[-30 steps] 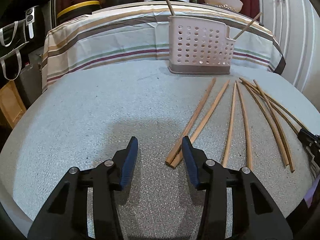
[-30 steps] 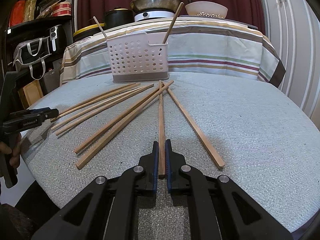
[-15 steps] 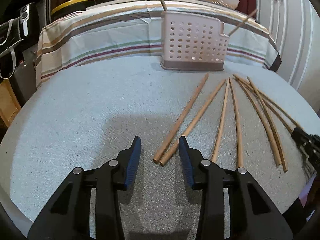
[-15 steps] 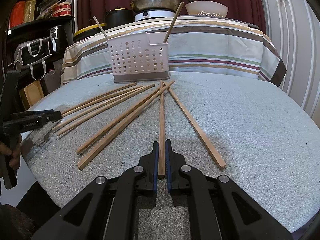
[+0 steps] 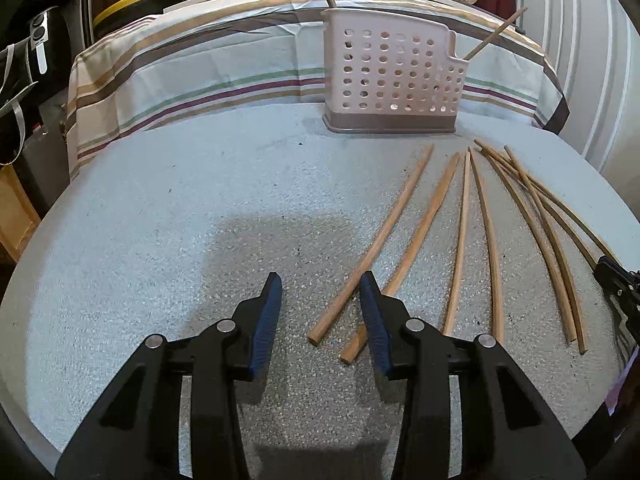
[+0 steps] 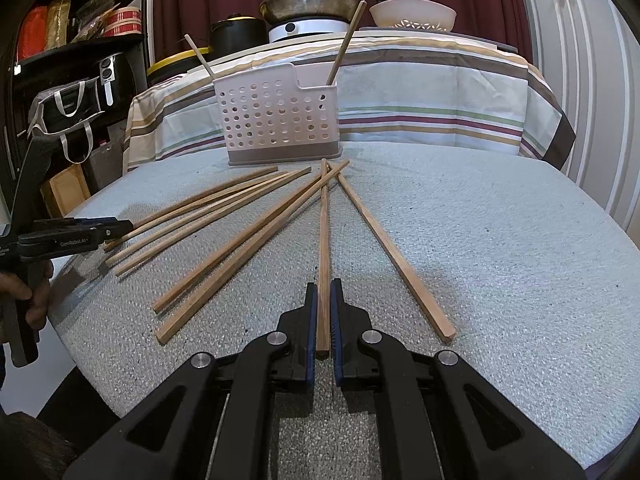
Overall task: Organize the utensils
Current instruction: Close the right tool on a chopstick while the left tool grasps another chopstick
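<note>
Several wooden chopsticks lie fanned on the grey table point(image 5: 160, 220), tips toward a pink perforated utensil holder point(image 5: 394, 80) that holds two sticks. My left gripper point(image 5: 320, 292) is open; the near end of the leftmost chopstick point(image 5: 376, 240) lies between its fingers, and the end of a second chopstick point(image 5: 420, 236) passes under the right finger. My right gripper point(image 6: 324, 300) is shut on one chopstick point(image 6: 324, 232) near its end, low over the table point(image 6: 500, 260). The holder point(image 6: 280, 120) stands at the far edge in the right wrist view.
A striped cloth point(image 6: 440, 100) covers a counter behind the table, with a pan point(image 6: 312, 0) and a bowl point(image 6: 412, 12) on it. Shelves and a bag point(image 6: 68, 108) stand at the left. The left gripper point(image 6: 116, 228) shows at the right wrist view's left edge.
My left gripper has moved right, so the leftmost chopstick's end now lies between its open fingers. My right gripper stays shut on its chopstick, barely moved.
</note>
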Tool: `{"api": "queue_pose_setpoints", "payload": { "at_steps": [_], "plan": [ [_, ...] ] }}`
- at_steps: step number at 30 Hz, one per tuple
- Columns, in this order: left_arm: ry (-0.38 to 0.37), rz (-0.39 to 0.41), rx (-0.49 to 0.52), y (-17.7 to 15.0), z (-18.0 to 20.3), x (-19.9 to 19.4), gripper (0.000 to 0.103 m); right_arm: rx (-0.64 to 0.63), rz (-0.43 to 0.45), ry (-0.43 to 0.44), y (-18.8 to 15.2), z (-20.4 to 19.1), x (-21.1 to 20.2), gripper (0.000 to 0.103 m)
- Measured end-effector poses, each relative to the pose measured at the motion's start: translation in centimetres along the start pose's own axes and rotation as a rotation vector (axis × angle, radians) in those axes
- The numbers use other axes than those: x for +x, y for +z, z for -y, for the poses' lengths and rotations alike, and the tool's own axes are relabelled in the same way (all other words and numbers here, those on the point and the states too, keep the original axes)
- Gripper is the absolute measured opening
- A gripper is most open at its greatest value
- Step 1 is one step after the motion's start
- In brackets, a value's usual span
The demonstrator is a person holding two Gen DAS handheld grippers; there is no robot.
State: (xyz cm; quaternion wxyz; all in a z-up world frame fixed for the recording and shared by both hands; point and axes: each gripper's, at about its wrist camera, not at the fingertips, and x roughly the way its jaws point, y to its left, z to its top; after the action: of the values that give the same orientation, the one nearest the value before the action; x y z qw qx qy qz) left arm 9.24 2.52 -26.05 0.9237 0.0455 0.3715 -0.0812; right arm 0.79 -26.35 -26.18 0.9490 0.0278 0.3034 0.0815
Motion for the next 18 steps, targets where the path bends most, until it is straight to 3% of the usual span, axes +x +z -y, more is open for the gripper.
{"api": "queue_pose_setpoints", "payload": {
  "at_steps": [4,9,18],
  "plan": [
    [-0.011,0.020,-0.008,-0.6,-0.1,-0.5,0.034,0.005,0.001,0.003,-0.1,0.2,-0.1,0.007],
    [-0.037,0.038,0.016,-1.1,0.6,-0.9,0.016,0.008,0.002,0.005,-0.1,0.3,-0.1,0.007],
    [-0.010,0.088,0.031,-2.4,1.2,-1.5,0.012,0.016,0.017,0.011,-0.2,0.7,-0.4,0.007]
  ]
}}
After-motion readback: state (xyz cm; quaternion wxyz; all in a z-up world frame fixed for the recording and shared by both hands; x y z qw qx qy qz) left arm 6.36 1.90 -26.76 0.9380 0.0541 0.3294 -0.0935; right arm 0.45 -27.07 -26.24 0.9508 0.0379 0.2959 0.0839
